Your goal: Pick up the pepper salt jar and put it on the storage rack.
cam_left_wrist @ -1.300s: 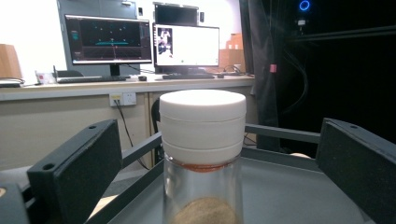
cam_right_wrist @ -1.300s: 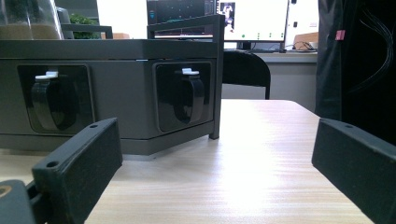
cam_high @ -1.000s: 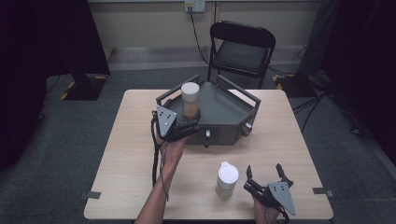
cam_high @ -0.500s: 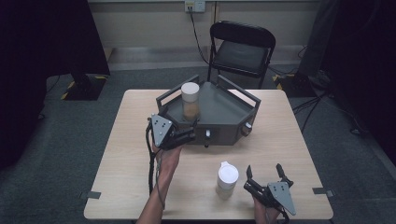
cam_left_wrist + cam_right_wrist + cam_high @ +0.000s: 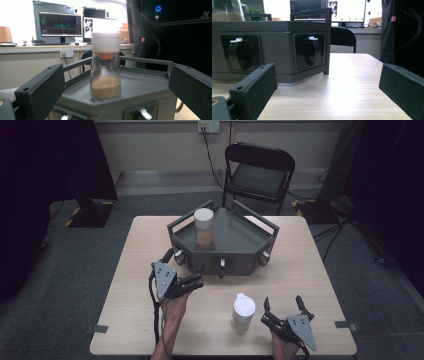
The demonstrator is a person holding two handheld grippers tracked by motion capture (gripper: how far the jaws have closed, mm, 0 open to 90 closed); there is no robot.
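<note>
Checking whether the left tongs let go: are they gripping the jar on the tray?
No: in the left gripper view the left tongs stand open, jaws wide apart, short of the jar on the tray.

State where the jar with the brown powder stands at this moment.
In the high view the jar stands upright on the left part of the grey tray, beyond the open left gripper.

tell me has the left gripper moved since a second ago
Yes. The left gripper has pulled back from the jar on the grey stand, toward the person's edge of the table; its jaws are open and empty.
</note>
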